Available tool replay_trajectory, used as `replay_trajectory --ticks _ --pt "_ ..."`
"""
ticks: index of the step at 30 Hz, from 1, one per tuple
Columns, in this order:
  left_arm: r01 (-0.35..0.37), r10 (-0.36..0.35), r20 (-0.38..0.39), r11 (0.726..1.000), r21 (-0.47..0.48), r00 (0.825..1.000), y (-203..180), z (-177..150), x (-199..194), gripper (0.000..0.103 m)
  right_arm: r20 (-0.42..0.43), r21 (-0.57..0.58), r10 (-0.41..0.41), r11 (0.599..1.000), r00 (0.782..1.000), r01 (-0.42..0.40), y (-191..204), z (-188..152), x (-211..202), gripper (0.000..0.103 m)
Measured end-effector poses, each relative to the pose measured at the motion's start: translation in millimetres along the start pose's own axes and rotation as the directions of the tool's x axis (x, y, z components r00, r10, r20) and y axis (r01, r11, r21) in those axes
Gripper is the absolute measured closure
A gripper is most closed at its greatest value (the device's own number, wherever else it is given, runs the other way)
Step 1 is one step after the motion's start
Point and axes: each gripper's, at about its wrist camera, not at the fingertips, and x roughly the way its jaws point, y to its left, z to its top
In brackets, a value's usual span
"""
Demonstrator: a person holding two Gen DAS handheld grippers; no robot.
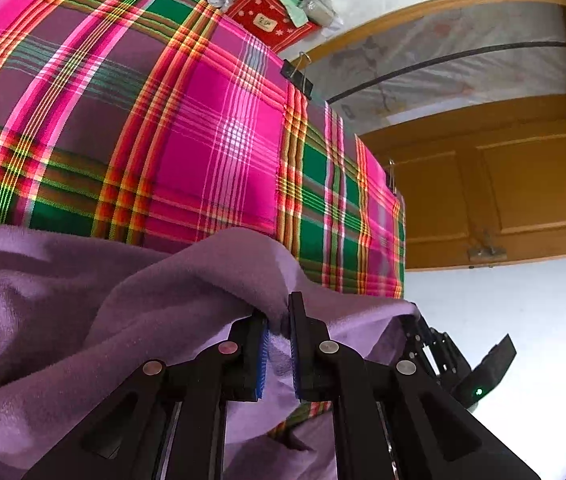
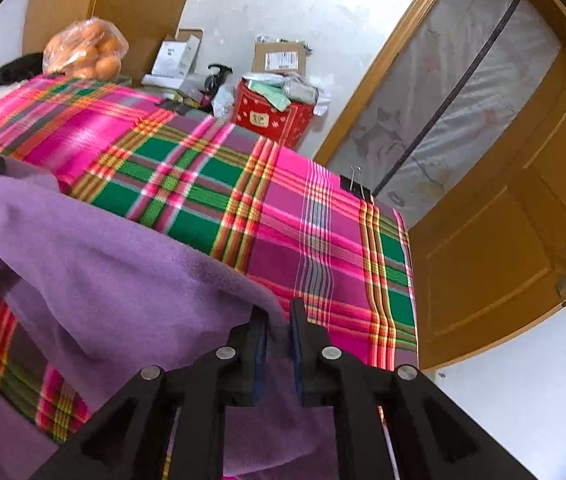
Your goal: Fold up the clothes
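Left wrist: fleecy purple garment (image 1: 63,300) pinched.

Right tool (image 2: 279,320) clamped on a fold of purple garment (image 2: 123,264), lifted off pink-green plaid cloth (image 2: 211,184) covering the surface. Black binder clip (image 2: 356,189) pinned at cloth's far edge. Bag of oranges (image 2: 87,50), red box (image 2: 273,118), cardboard box (image 2: 279,58) behind.

Middle of the pink-and-green plaid cloth-covered tabletop (image 2: 211,184) is bare, open to passage. Far edge blocked: clear plastic bag of oranges (image 2: 87,50), white cardboard box (image 2: 175,58), brown cardboard parcel (image 2: 279,58), red printed box (image 2: 273,118). 2 black binder clips (image 1: 297,74) stand up along the right edge. Crumpled purple fleece garment (image 2: 103,272) covers the near edge.
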Motion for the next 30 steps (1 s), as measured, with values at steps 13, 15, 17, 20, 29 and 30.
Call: replay_trajectory --ticks 13,15,17,20,29,30 --pt "-0.059 0.057 0.032 0.997 0.056 0.998 4 -15 -43 0.085 -0.036 0.074 0.007 0.997 0.999 -0.005 0 -12 -43 0.087" --pt "-0.057 0.055 0.042 0.997 0.050 0.998 9 -21 -57 0.085 -0.013 0.097 0.023 0.995 1.000 -0.022 0 -16 -60 0.087" --pt "-0.060 0.057 0.057 0.997 0.049 0.997 15 -28 -73 0.085 0.010 0.119 0.046 0.992 0.999 -0.047 3 -21 -80 0.087" --pt "-0.063 0.060 0.074 0.997 0.034 0.995 31 -40 -99 0.085 0.051 0.127 0.072 0.989 0.996 -0.078 14 -27 -112 0.084" --pt "-0.046 0.051 0.133 0.998 -0.044 0.990 94 -90 -178 0.081 0.173 0.050 0.221 0.971 0.960 -0.233 91 -56 -194 0.079" --pt "-0.044 0.051 0.134 0.997 -0.058 0.990 103 -96 -184 0.081 0.182 0.038 0.244 0.966 0.952 -0.255 102 -60 -201 0.079"
